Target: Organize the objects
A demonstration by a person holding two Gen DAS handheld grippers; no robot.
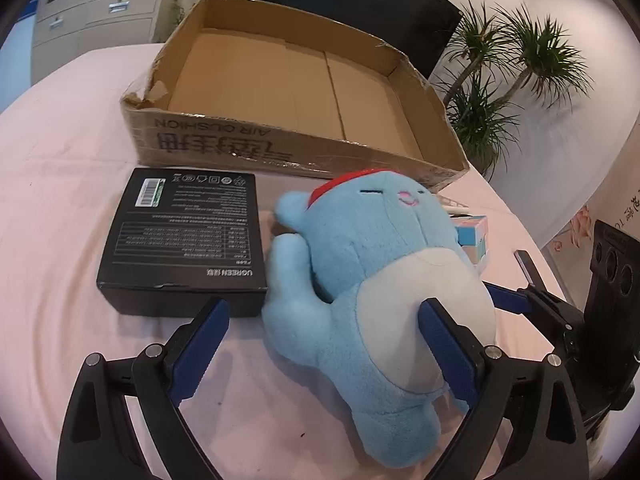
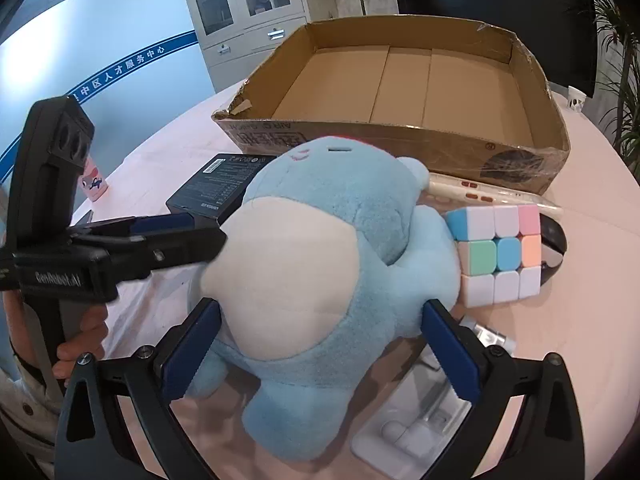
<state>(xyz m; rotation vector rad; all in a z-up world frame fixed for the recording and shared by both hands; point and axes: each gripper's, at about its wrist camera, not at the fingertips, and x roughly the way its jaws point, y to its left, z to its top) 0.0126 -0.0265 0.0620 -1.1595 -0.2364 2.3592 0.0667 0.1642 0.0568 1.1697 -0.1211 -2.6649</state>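
Observation:
A blue plush toy (image 1: 372, 276) with a cream belly and red cap lies on the pink tablecloth; it also shows in the right wrist view (image 2: 320, 264). My left gripper (image 1: 324, 340) is open, its right finger (image 1: 444, 352) pressing on the plush's belly, its left finger on the cloth. My right gripper (image 2: 320, 344) is open and straddles the plush's lower body, its pads touching both flanks. A black UGREEN box (image 1: 184, 240) lies left of the plush. A pastel puzzle cube (image 2: 496, 252) sits right of it. An empty cardboard box (image 1: 296, 92) stands behind.
A cream remote-like bar (image 2: 492, 196) lies before the cardboard box (image 2: 420, 80). A clear plastic tray (image 2: 416, 420) lies under my right finger. A pink cup (image 2: 93, 184) stands far left. Potted plants (image 1: 516, 60), a dark screen and cabinets stand beyond the table.

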